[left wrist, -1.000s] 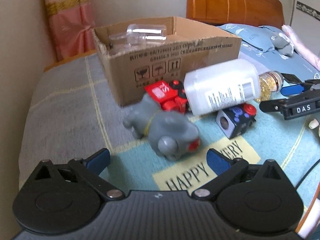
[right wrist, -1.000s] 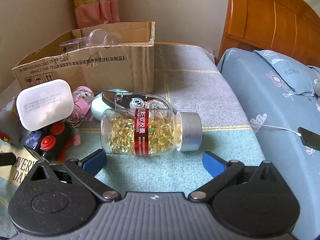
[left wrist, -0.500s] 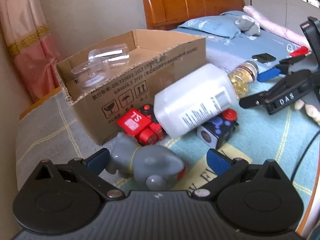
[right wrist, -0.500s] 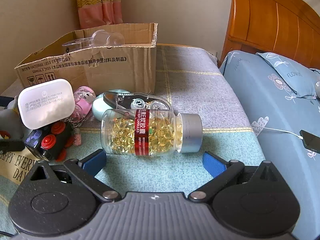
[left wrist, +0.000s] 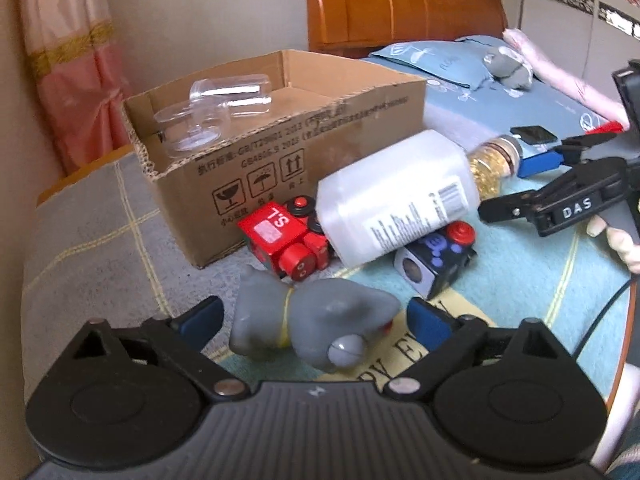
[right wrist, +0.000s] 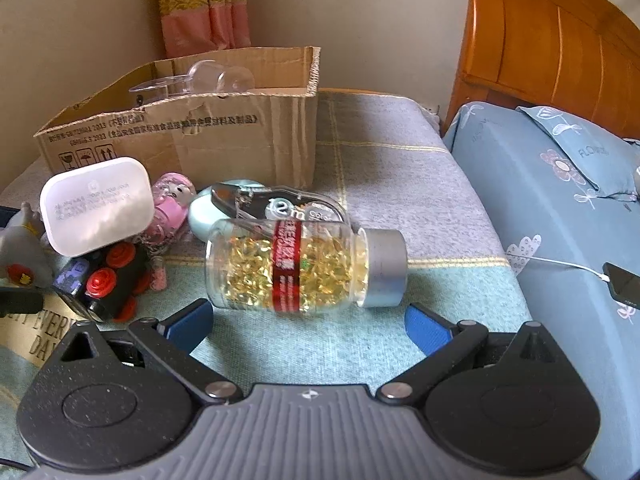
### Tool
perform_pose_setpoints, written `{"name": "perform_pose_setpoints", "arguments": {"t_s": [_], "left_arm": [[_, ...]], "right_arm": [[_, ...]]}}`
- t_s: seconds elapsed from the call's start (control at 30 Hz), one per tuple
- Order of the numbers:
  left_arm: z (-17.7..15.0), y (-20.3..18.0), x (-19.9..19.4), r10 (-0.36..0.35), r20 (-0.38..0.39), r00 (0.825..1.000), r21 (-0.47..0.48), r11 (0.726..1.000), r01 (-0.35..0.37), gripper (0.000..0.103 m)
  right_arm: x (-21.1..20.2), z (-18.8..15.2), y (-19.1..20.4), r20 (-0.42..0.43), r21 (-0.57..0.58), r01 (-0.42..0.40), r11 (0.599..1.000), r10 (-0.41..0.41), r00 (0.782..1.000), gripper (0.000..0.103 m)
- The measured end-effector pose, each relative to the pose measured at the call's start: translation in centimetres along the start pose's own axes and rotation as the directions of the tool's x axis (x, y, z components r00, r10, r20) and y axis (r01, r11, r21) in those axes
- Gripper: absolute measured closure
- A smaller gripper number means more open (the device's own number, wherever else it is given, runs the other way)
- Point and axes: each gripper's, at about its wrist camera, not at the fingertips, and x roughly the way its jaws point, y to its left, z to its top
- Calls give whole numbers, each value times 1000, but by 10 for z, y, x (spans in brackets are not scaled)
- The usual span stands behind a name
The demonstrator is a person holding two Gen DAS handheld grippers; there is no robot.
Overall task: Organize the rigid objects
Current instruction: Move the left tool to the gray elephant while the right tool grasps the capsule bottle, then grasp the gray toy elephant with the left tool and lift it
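Observation:
A grey toy animal (left wrist: 332,316) with a yellow band lies on the mat between the fingers of my left gripper (left wrist: 314,320). The jaws are closing and the blue pads (left wrist: 202,318) stand just clear of its sides. Behind it lie a red toy block (left wrist: 280,236), a white bottle (left wrist: 400,208) and a black button cube (left wrist: 436,256). My right gripper (right wrist: 306,322) is open, with a clear bottle of gold capsules (right wrist: 300,268) lying sideways just beyond its fingertips. The cardboard box (left wrist: 304,148) holds clear plastic containers (left wrist: 228,92).
A pink figurine (right wrist: 172,204), a correction tape dispenser (right wrist: 280,208) and a pale blue round object (right wrist: 202,214) lie before the box (right wrist: 224,140). A phone on a white cable (right wrist: 624,284) rests on the blue bedding at right. A wooden headboard (right wrist: 560,40) stands behind.
The left gripper has come down around the grey toy, which now sits between its fingers, and its jaws have narrowed a little. The right gripper and capsule bottle have stayed put.

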Motion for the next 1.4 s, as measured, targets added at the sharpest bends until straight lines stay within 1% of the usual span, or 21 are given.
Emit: {"name": "perform_pose_setpoints", "arguments": {"t_s": [0.13, 0.23, 0.3, 0.37, 0.43, 0.63, 0.8, 1.03, 1.2, 1.4], "left_arm": [[0, 3, 3, 3, -9, 1000, -25, 1000, -3, 16], [-1, 5, 4, -7, -11, 1000, -44, 999, 6, 17], [0, 7, 4, -9, -14, 1000, -58, 998, 8, 17], [0, 6, 4, -8, -15, 1000, -65, 998, 7, 21], [1, 6, 5, -15, -22, 1000, -71, 997, 14, 26], [6, 3, 4, 7, -60, 998, -94, 996, -13, 28], [7, -1, -2, 42, -94, 995, -102, 993, -51, 29], [11, -8, -18, 63, -126, 990, -108, 991, -77, 29], [18, -15, -34, 73, -135, 988, -111, 990, -88, 29], [30, -25, -50, 86, -123, 989, -78, 992, -96, 29]], "right_arm": [[0, 9, 3, 21, 16, 7, 1000, -7, 1000, 0], [2, 15, 5, 28, 8, 30, 1000, -31, 999, 0], [5, 18, 6, 22, 4, 38, 999, -38, 999, 0], [6, 20, 8, 15, -2, 52, 999, -52, 999, 0], [7, 22, 9, 1, -5, 56, 998, -56, 998, 5], [5, 23, 7, -28, -20, 50, 999, -50, 998, 7], [0, 26, 4, -47, -53, 6, 999, -9, 999, 7], [-10, 24, 2, -77, -127, -38, 991, 29, 997, 7], [-25, 23, 1, -104, -161, -85, 983, 69, 992, 7], [-47, 31, 2, -107, -185, -142, 972, 123, 987, 7]]}}
